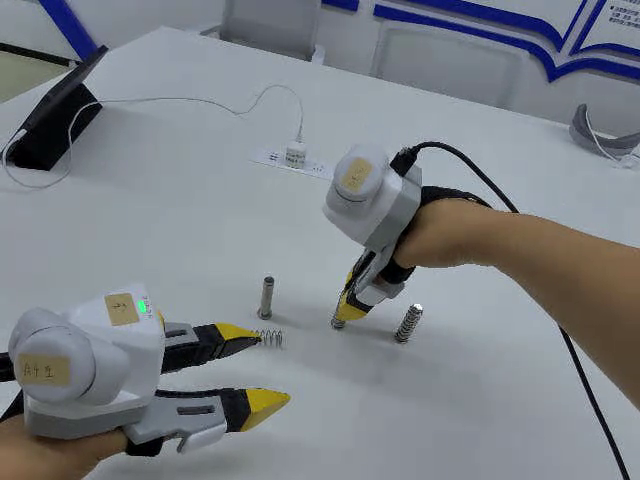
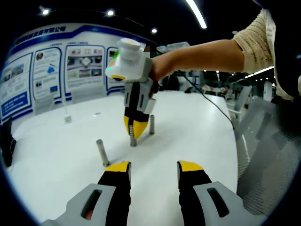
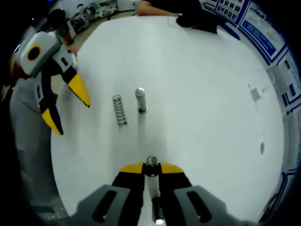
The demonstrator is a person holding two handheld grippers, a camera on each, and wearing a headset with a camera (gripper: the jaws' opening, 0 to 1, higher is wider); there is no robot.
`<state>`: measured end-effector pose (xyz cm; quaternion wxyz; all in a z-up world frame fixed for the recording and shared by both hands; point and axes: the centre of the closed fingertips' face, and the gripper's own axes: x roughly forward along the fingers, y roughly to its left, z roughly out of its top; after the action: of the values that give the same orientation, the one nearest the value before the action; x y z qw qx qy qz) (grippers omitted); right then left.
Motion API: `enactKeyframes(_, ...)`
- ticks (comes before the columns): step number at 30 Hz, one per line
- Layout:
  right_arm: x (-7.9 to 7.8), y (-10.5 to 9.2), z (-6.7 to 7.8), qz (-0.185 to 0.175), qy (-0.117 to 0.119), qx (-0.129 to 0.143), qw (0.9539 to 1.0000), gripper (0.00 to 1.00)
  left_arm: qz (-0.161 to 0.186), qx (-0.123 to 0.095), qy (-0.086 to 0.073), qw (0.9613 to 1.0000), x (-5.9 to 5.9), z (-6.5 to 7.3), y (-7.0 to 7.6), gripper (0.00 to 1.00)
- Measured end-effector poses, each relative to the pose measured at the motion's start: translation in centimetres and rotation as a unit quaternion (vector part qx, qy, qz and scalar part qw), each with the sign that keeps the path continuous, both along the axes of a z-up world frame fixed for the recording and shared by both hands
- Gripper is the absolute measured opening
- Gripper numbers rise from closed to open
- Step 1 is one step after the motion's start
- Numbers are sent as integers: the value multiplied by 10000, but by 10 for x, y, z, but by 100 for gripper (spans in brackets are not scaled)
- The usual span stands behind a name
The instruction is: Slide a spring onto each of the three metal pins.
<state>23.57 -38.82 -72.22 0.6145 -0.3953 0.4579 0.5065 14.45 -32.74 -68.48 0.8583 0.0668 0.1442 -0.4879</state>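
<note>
My right gripper points down at the white table, shut on a spring that sits around an upright metal pin. Just right of it stands a second pin wearing a spring. A bare pin stands upright to the left, also seen as bare pin and bare pin. A loose spring lies flat beside it, touching one tip of my left gripper, which is open and holds nothing. In the left gripper view, the left gripper faces the right gripper.
A black tablet stand sits at the far left with a white cable running to a small socket block. A grey curved object lies at the far right edge. A person's forearm reaches in from the right.
</note>
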Motion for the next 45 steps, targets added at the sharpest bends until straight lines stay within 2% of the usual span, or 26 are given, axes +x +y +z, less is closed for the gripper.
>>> enactKeyframes(16,3,-1,-4,-7,-2,9,10000,14,35,-19,2,10000,0,0,2,40)
enactKeyframes(29,6,-1,3,-13,-181,190,9997,26,15,-13,0,10000,0,0,0,40)
enactKeyframes(34,10,5,9,5,-285,321,9991,30,20,-8,-4,10000,0,0,1,40)
enactKeyframes(39,7,14,16,122,-387,423,9983,31,38,-6,-9,10000,0,1,2,40)
enactKeyframes(45,2,26,18,237,-398,540,9975,31,54,-9,-15,10000,0,1,3,40)
